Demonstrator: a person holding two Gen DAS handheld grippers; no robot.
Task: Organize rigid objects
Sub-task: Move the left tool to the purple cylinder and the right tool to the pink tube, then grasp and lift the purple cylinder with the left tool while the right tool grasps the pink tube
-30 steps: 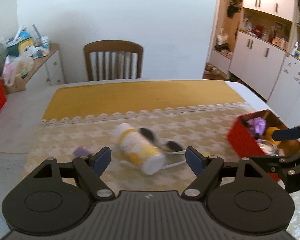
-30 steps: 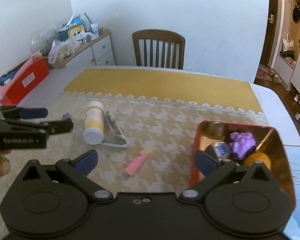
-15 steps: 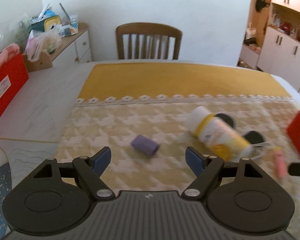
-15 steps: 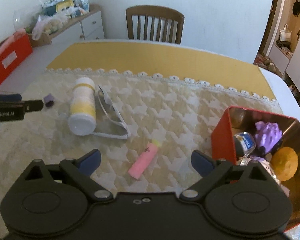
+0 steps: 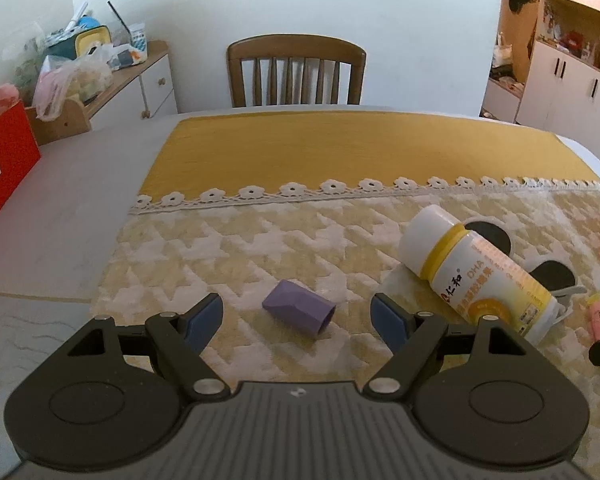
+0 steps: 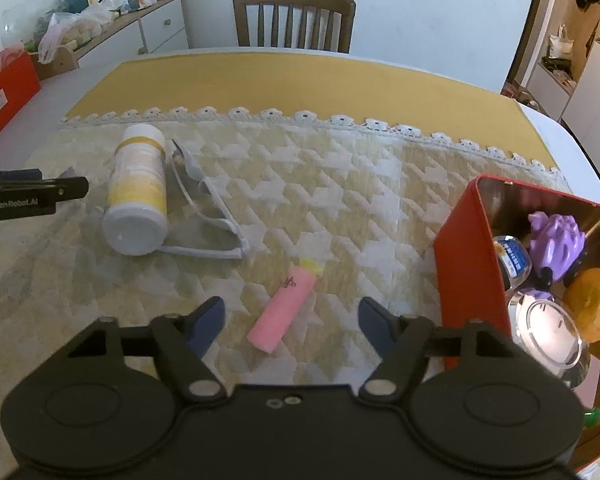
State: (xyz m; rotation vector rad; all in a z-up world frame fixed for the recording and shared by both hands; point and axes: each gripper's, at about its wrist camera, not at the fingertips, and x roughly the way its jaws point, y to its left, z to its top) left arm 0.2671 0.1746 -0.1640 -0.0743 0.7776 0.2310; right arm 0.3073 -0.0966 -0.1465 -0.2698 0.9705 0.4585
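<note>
- Red open metal tin (image 6: 466,240) stands at the right of the bench (image 6: 28,100); taken as landmark. It already holds a purple toy, an orange round thing and glass jars; the rest inside is too crowded to name.
- Pink short cylinder with a yellow end (image 6: 286,306) lies flat on the quilted yellow-and-white cloth (image 6: 340,200), just left of the tin.
- Right gripper (image 6: 288,318) points down at the pink cylinder. Its jaws have just been closing and stand at a middling width; the cylinder's near end lies between the fingertips, pads not touching it.
- Further left of the tin: a white bottle with a yellow label (image 6: 138,192) on its side, touching a pair of white-framed sunglasses (image 6: 208,216) beside it.
- Farthest from the tin: a small purple hollow block (image 5: 300,312) lying on the cloth.
- Left gripper (image 5: 298,318) hangs over the purple block, jaws fairly wide, the block between them, no contact visible.
- Step in hand (judgement): both grippers lined up on small items for pick-up; neither is held.
- Next move (judgement): lower each gripper until the pads flank its item, close across the narrow width, lift, carry to the tin. The cylinder may roll if nudged by one pad first.
</note>
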